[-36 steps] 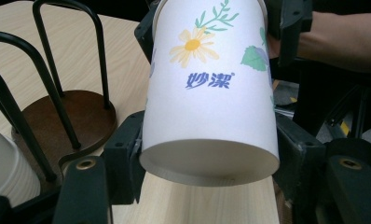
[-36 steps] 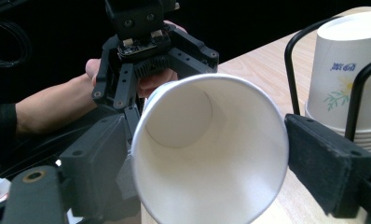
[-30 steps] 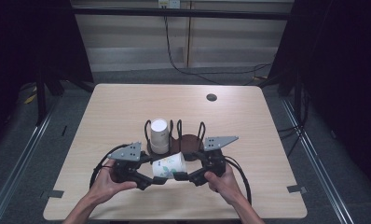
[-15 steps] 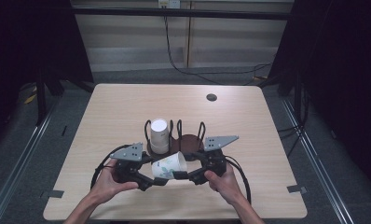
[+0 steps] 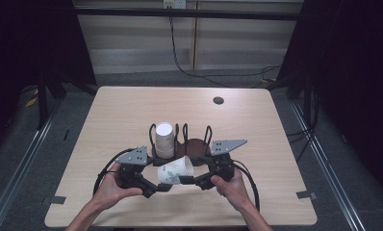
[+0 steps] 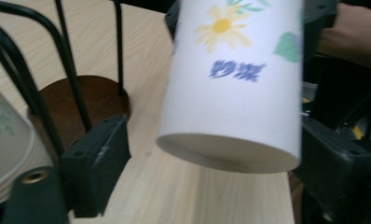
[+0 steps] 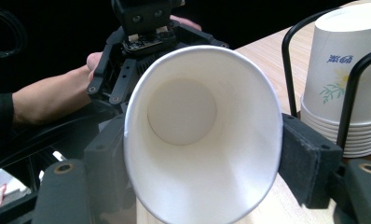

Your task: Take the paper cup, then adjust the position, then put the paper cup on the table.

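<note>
Cup [image 5: 175,170] is hanging sideways above the tabletop [image 5: 276,144] near the rack [image 5: 195,144], right gripper [image 5: 197,181] pinching its rim oval, left gripper [image 5: 157,186] gaping around its base without contact, so squeezing risks creasing or dropping it.

High view overlooks table [image 5: 132,110]; gripper views close, facing.

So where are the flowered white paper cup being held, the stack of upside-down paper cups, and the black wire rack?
Flowered white paper cup [image 5: 175,170], high view, its side wall.
Stack of upside-down paper cups [image 5: 164,139], high view, the side.
Black wire rack [image 5: 208,133], high view, an upright loop.
</note>
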